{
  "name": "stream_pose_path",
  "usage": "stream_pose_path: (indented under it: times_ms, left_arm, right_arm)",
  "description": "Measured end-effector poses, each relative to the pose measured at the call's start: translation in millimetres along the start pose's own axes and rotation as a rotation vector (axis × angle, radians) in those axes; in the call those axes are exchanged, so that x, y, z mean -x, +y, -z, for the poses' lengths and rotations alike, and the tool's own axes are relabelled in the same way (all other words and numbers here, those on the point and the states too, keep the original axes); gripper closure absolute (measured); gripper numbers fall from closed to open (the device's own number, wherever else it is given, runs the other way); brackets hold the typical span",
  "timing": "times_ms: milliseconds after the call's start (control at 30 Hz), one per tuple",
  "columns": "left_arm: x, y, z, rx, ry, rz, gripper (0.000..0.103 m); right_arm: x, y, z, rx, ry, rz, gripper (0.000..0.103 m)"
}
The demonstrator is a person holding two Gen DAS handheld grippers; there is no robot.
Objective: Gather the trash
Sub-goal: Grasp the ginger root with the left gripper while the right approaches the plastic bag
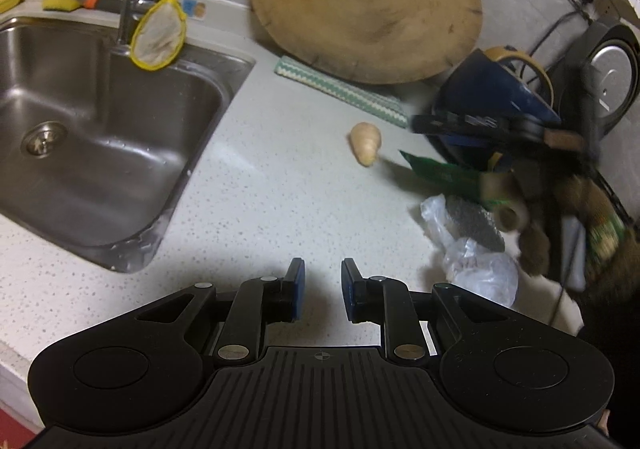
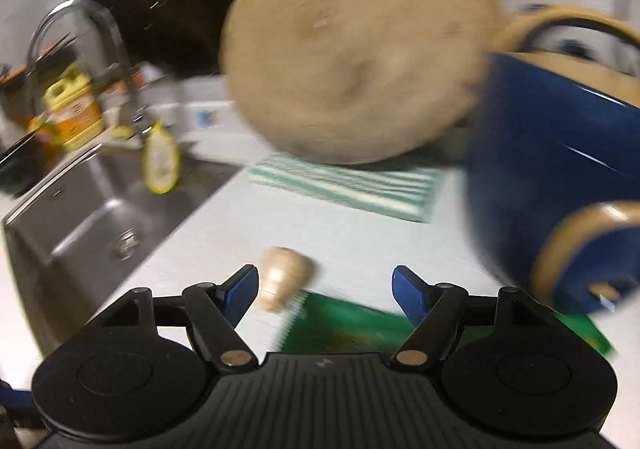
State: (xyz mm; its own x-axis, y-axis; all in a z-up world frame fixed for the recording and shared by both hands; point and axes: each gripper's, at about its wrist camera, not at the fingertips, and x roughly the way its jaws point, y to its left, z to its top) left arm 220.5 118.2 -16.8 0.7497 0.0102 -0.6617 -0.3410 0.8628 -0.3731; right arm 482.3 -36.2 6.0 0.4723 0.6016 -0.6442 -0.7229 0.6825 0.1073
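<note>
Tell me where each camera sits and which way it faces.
Left wrist: on the left gripper, above the counter, facing the sink, board, ginger; its open fingers show.
Right wrist: on the right gripper, low, blurred, over the green packet; open fingers show.
Shared: sink, board, ginger, packet, blue pot.

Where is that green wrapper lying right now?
The green wrapper lies on the countertop, beside the ginger piece and under the right gripper's open fingers.
</note>
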Motion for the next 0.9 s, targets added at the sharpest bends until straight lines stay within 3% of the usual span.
stream_pose_path:
  times_ms: [200,233,267,333,400,500,767,900]
  left_arm:
    - [10,14,4,0.05,-0.016,-0.088,0.08]
    - [12,17,5,0.062,-0.018,-0.099,0.08]
    - [13,20,6,0.074,-0.02,-0.107,0.08]
    - [16,26,9,0.094,-0.023,-0.117,0.081]
    - [17,29,10,0.103,-0.022,-0.12,0.08]
    - [16,32,11,0.106,-0.016,-0.106,0.08]
    - [9,20,14,0.029,0.014,-0.018,0.08]
    - [8,11,19,-0.03,0.024,0.038,0.08]
  right_arm:
    - [-72,9,-27,-0.061,0.194,-0.02,0.032]
    - [-81,10,-29,-0.063,0.215,-0.006,0.04]
    - [-87,11,-27,-0.056,0.227,0.007,0.054]
    - [-93,17,-26,-0.026,0.254,0.003,0.067]
    - [-86,23,-25,-0.011,0.265,-0.009,0.067]
    - [-68,28,-20,-0.045,0.289,-0.106,0.067]
    - [-4,69,27,-0.093,0.293,-0.265,0.067]
    - [11,83,59,-0.112,0.302,-0.246,0.067]
